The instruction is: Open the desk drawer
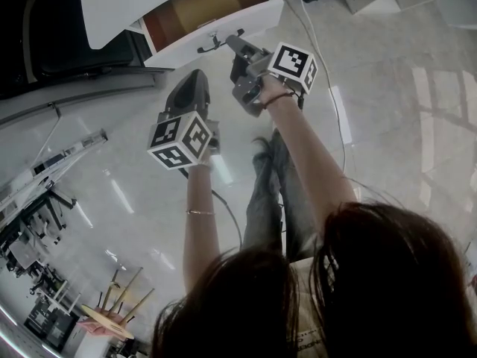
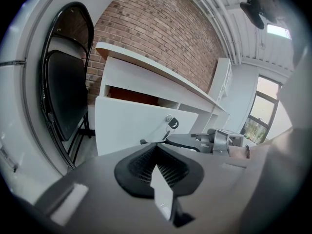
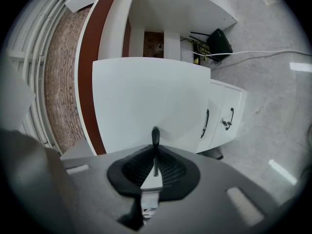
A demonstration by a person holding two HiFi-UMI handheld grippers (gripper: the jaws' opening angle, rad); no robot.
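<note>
Our right claw (image 3: 155,152) is clamped on the slim black handle (image 3: 155,134) of the white desk drawer (image 3: 146,96), part-open straight ahead, so we judge the pull runs back toward us; our left claw (image 2: 157,161), pinched together and empty, hangs beside it.

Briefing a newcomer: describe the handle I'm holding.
Find the white desk with a brown-edged top. Its broad white drawer front, pulled out, carries a slim black bar handle. Unlike the two black handles on the low white cabinet beside it, this one is clamped in the right gripper's tongs.
</note>
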